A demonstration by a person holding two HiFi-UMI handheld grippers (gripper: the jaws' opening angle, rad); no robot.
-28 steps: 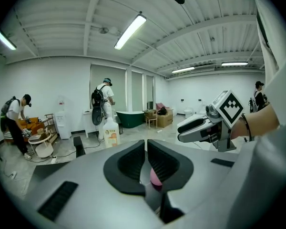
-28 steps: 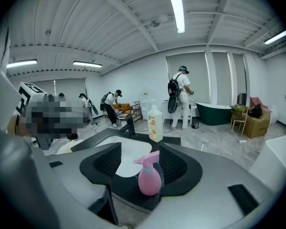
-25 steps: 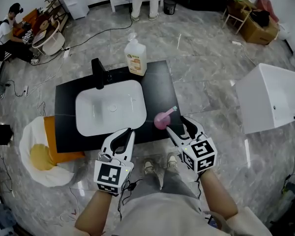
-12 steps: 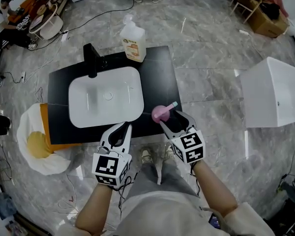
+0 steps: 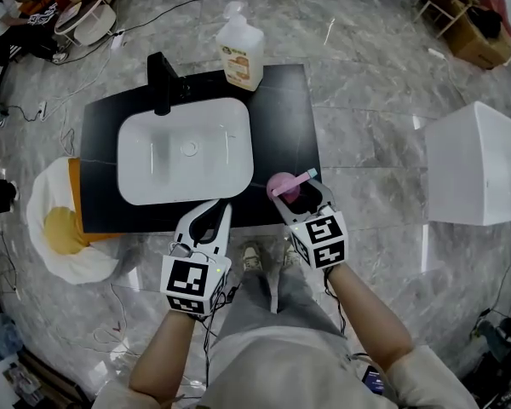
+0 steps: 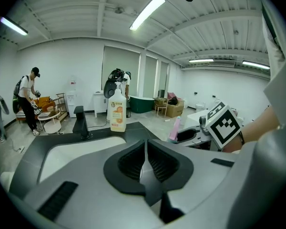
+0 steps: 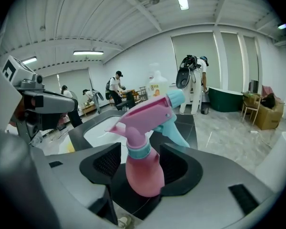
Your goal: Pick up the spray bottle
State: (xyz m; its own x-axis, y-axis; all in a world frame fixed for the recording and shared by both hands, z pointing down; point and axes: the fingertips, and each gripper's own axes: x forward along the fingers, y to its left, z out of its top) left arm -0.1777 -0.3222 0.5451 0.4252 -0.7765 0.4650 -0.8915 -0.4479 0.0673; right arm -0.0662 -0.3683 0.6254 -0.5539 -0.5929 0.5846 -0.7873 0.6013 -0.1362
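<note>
Whereas half a second ago the right gripper (image 5: 300, 192) sat just short of the small pink plastic spray bottle (image 5: 283, 186), its two black jaws now reach along either side of the bottle's rounded body. The left gripper (image 5: 220, 210) is in much the same place as before, over the near edge of the black rectangular countertop (image 5: 277, 118), beside the white oval basin (image 5: 187, 152).

Seen from the right gripper view, the spray bottle (image 7: 143, 168) stands upright between the jaws, which are spread wide. A clear gap shows on the bottle's left; on its right the ribbed pad looks very close, though I cannot be sure that it touches. The bottle has a bulbous pink body, a pale teal collar at the neck, a pink spray head and a teal nozzle and trigger (the nozzle points away from the person, towards the far right). It rests on the countertop's near right part, just right of the basin.

Seen from the left gripper view, the left gripper (image 6: 144, 159) has its jaws pressed together with only a thin seam between them, holding nothing.

Farther back on the countertop stand a black block-shaped tap (image 5: 159, 83) and a clear soap bottle with an orange label (image 5: 240, 54).
</note>
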